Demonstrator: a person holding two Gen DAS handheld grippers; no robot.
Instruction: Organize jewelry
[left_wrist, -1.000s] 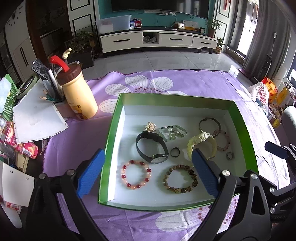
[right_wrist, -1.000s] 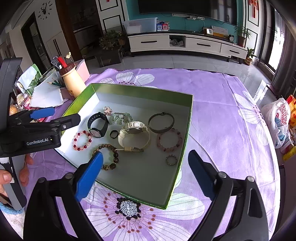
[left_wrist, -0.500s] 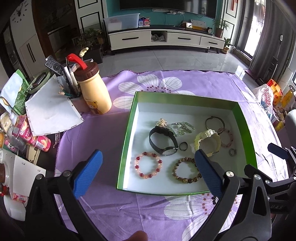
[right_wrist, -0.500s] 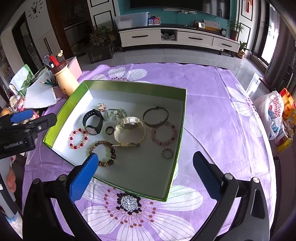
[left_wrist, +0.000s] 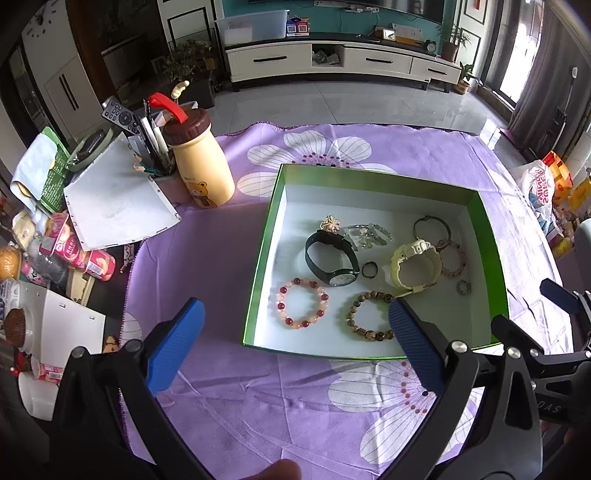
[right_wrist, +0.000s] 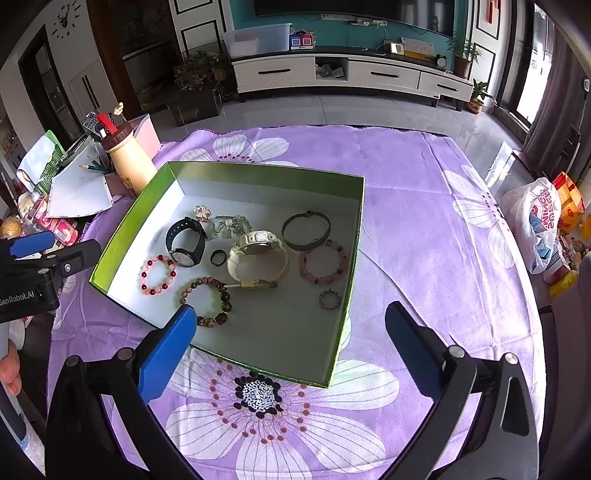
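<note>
Green box (left_wrist: 264, 254) with watches, bead bracelets, perhaps rings, lies just ahead of left hand-held gripper (left_wrist: 295, 354) and right hand-held gripper (right_wrist: 291, 343), both spread apart, empty.

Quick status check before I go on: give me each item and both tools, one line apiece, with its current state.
Left tool: open, empty, clear of the box.
Right tool: open, empty.
Green box: lidless, on the purple cloth.
Black watch: in the box, strap closed in a loop.
Cream watch: in the box, on its side.
Red bead bracelet: flat in the box.
Brown bead bracelet: flat in the box.
Bottle: upright, capped.
</note>
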